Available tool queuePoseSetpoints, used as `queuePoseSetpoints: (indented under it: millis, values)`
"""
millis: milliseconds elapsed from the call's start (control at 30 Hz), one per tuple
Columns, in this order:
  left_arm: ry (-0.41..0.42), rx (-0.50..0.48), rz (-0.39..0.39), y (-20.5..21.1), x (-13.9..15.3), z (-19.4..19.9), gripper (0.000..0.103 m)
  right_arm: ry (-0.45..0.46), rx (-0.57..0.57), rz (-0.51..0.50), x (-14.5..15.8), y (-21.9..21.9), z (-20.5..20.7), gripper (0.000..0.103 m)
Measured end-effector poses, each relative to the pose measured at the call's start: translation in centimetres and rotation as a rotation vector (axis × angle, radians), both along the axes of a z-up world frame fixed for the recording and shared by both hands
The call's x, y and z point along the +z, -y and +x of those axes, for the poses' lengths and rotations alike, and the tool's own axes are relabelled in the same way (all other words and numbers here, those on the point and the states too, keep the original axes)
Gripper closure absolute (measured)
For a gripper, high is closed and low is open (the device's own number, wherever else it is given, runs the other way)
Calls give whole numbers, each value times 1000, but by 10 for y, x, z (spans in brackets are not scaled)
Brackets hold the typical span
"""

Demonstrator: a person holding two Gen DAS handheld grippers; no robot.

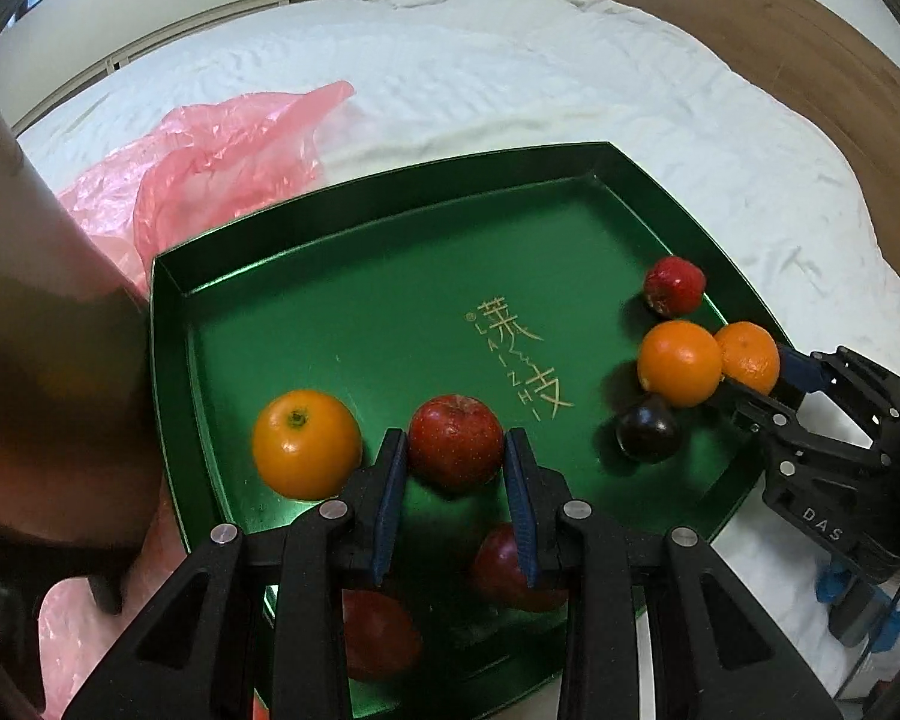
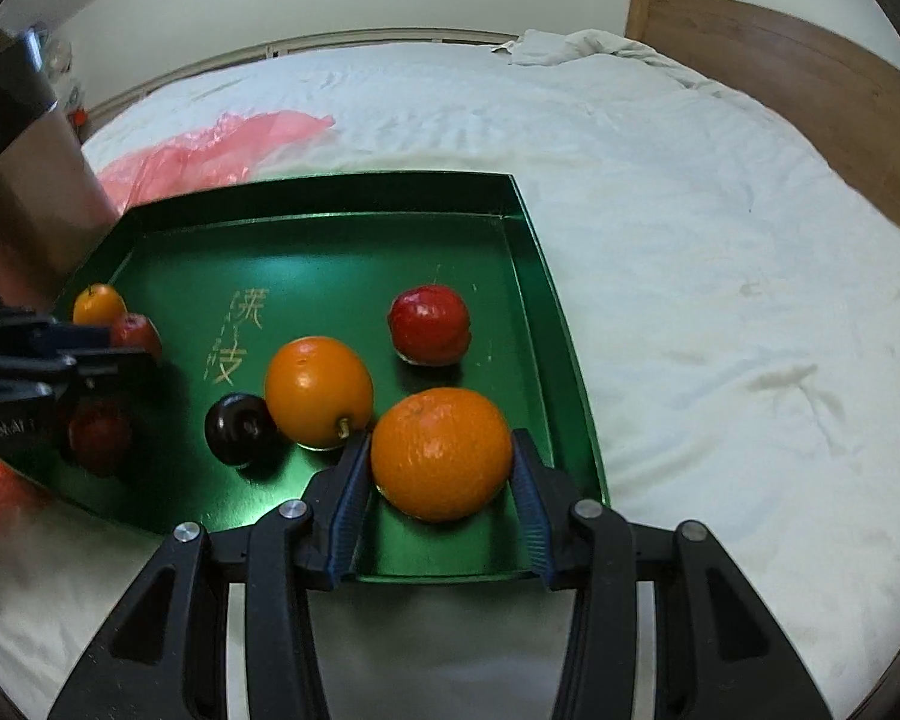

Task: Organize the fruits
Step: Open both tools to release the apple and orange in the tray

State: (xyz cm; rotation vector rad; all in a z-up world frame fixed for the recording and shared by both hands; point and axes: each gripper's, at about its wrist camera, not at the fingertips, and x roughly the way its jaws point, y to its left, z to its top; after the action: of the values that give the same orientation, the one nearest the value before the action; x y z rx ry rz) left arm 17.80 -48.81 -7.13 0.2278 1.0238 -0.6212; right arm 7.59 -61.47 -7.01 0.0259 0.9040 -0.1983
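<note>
A green tray on the bed holds several fruits. My left gripper is shut on a red apple above the tray floor; an orange lies to its left and two more red apples lie under the fingers. My right gripper is shut on an orange near the tray's right wall. Beside it lie another orange, a dark plum and a red apple. The left gripper also shows in the right wrist view.
A pink plastic bag lies on the white bedsheet behind the tray's left corner. A brown box-like object stands at the left. A wooden headboard runs along the right.
</note>
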Motion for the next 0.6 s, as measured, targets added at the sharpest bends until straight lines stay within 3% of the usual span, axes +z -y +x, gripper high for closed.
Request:
queuePoseSetpoints:
  millis: [333,400,433,467,500,600]
  values:
    - [34,-15,45,8,4,-6,75,13,-7,-5,-1,-2,-1,19]
    - [44,-18,46,8,8,-8,75,17,-16,-6,0,-1,-3,14]
    - [51,-17,52,9,10,-9,74,23,-21,-3,2,0,-4,5]
    - [59,-15,59,9,12,-10,68,27,-28,2,3,1,-5,0]
    - [68,-13,63,9,15,-11,62,30,-34,8,5,2,-6,0]
    - [90,-10,64,7,24,-16,60,35,-48,14,9,6,-10,0]
